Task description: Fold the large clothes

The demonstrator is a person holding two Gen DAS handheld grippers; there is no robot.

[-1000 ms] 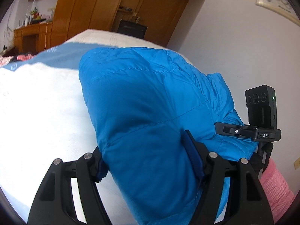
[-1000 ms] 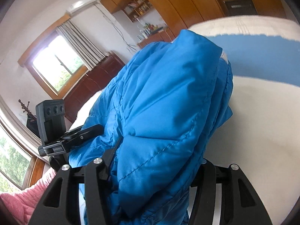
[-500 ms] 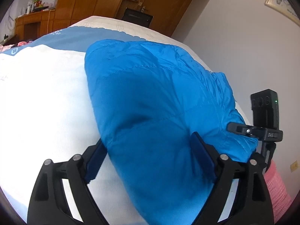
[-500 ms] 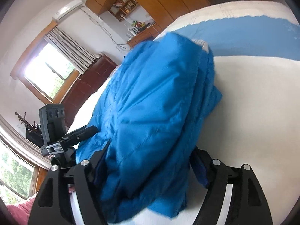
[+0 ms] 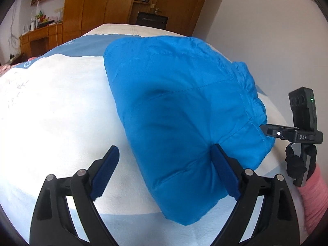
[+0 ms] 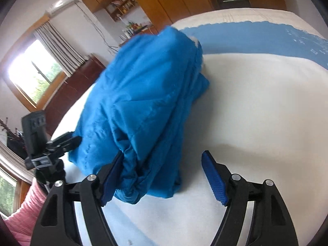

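Observation:
A bright blue quilted down jacket (image 5: 184, 110) lies folded into a thick bundle on the bed; it also shows in the right wrist view (image 6: 143, 106). My left gripper (image 5: 164, 164) is open, its blue-padded jaws wide apart around the bundle's near end; the right pad presses the fabric, the left pad stands clear over the sheet. My right gripper (image 6: 164, 170) is open too, its left pad against the bundle's near corner, its right pad clear over the sheet. Neither holds the jacket.
The bed (image 5: 51, 112) has a white sheet with a blue band at the far side (image 6: 256, 39). The other gripper's tracker (image 5: 301, 123) and a pink sleeve (image 5: 315, 194) are at right. Wooden wardrobes (image 5: 106, 6) stand beyond; a window (image 6: 34, 71) is at left.
Both grippers have opened and let go of the jacket, then drawn back. The bundle has dropped from a lifted position to rest on the bed.

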